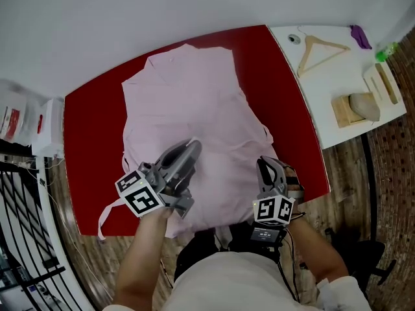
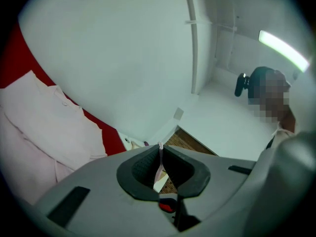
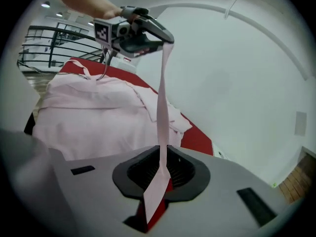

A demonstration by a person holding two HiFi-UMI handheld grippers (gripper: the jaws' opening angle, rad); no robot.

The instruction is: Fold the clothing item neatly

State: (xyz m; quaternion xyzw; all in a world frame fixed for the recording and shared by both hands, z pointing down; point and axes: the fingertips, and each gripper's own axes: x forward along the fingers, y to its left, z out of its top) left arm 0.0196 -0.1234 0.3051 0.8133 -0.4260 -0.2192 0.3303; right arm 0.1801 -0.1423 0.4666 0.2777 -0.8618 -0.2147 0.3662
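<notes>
On the red counter (image 1: 91,122) the pink garment (image 1: 194,102) lies spread flat, its top toward the far edge and its hem hanging off the near edge by your waist. A second strap (image 1: 107,216) trails off the near left side.

Your left tool (image 1: 193,146) is raised over the middle of the garment, its jaws pressed together on a thin pink strap (image 3: 162,93). Your right tool (image 1: 266,167) sits lower, at the near right, and pinches the same strap close to its free end, with a short tail poking out behind the jaws. Between the two tools the strap runs straight and taut, lifted clear of the cloth. Where it joins the garment does not show.

You seem to hold it this way to take out any twist and keep it from tangling, so it can be laid inside the garment's outline before the folding starts. None of the body looks folded yet. Pull gently, because a hard tug on the strap would likely drag and wrinkle the smoothed cloth.
</notes>
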